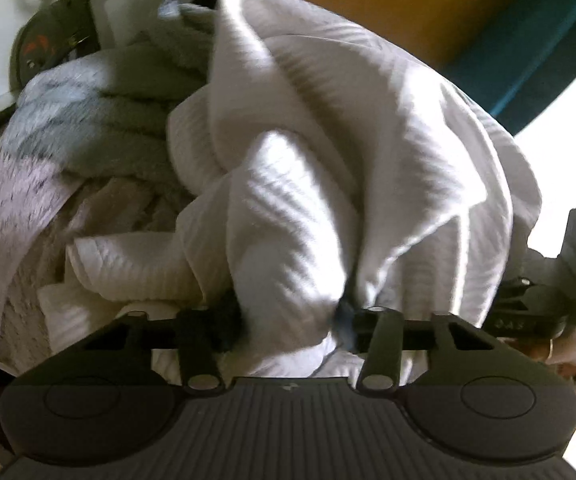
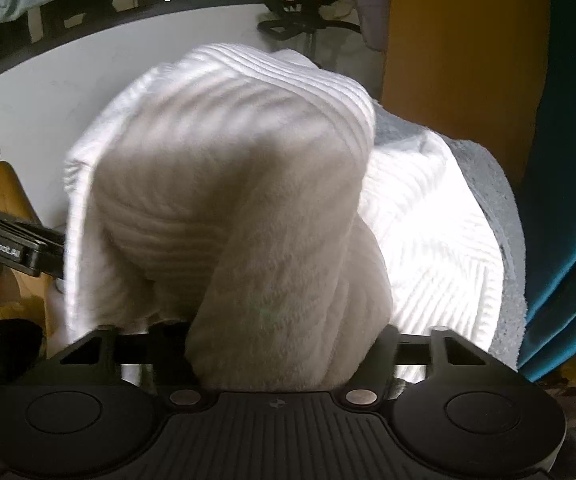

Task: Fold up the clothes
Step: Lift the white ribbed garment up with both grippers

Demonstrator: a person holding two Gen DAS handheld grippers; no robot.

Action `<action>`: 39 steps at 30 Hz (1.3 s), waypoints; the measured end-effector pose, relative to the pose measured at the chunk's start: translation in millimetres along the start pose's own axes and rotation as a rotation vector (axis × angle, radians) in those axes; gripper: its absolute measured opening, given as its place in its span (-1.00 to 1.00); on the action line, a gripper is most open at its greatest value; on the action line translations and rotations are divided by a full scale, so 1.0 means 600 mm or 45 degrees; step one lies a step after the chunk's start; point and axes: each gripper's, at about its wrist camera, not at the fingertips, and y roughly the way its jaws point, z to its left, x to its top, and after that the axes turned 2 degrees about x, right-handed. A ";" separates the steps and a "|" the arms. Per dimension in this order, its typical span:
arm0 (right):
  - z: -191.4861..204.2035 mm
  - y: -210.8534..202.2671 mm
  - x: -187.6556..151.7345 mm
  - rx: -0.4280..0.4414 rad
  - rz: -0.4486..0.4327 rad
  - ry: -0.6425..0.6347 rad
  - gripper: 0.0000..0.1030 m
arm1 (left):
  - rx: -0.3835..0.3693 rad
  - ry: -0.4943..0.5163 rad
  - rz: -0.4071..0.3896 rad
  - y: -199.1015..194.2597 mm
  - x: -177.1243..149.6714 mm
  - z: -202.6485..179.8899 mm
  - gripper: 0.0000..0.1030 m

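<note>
White ribbed towel (image 1: 328, 168) is bunching, soft and floppy; I'm pinching thick folds in both left gripper (image 1: 288, 320) and right gripper (image 2: 275, 340), needing corner holds.

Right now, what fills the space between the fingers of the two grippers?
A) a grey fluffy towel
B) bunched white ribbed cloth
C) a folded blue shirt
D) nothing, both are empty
B: white ribbed cloth is bunched between the fingers of the left gripper, and the right gripper has a thick roll of it too, over the white table.
</note>
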 end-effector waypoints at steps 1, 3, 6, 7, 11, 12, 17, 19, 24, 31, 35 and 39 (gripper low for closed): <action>0.005 -0.005 0.003 0.010 -0.012 -0.006 -0.25 | -0.004 0.034 0.005 -0.007 0.004 -0.011 -0.20; 0.013 -0.018 0.011 0.037 -0.047 0.002 -0.33 | -0.029 0.107 -0.008 -0.028 0.008 -0.035 -0.25; 0.014 -0.049 0.030 0.073 -0.123 0.047 -0.38 | -0.094 0.141 -0.070 -0.067 0.011 -0.060 -0.29; 0.013 -0.064 0.039 0.071 -0.161 0.050 -0.39 | -0.118 0.142 -0.104 -0.081 0.013 -0.066 -0.29; 0.013 -0.129 0.062 0.052 -0.321 0.049 -0.39 | -0.217 0.166 -0.260 -0.133 0.030 -0.098 -0.29; 0.017 -0.150 0.067 0.038 -0.361 0.040 -0.39 | -0.237 0.184 -0.300 -0.143 0.038 -0.110 -0.29; 0.025 -0.244 0.082 -0.046 -0.560 0.051 -0.39 | -0.337 0.294 -0.485 -0.197 0.065 -0.178 -0.29; 0.020 -0.277 0.088 -0.090 -0.628 0.065 -0.39 | -0.370 0.370 -0.526 -0.208 0.077 -0.218 -0.29; 0.025 -0.375 0.058 -0.237 -0.747 0.080 -0.39 | -0.490 0.483 -0.550 -0.211 0.074 -0.305 -0.29; 0.042 -0.544 -0.103 -0.459 -0.774 0.164 -0.39 | -0.630 0.610 -0.421 -0.181 -0.008 -0.461 -0.29; 0.037 -0.672 -0.251 -0.567 -0.780 0.236 -0.39 | -0.705 0.666 -0.341 -0.159 -0.089 -0.568 -0.29; 0.054 -0.777 -0.400 -0.654 -0.761 0.293 -0.39 | -0.751 0.685 -0.262 -0.138 -0.191 -0.677 -0.29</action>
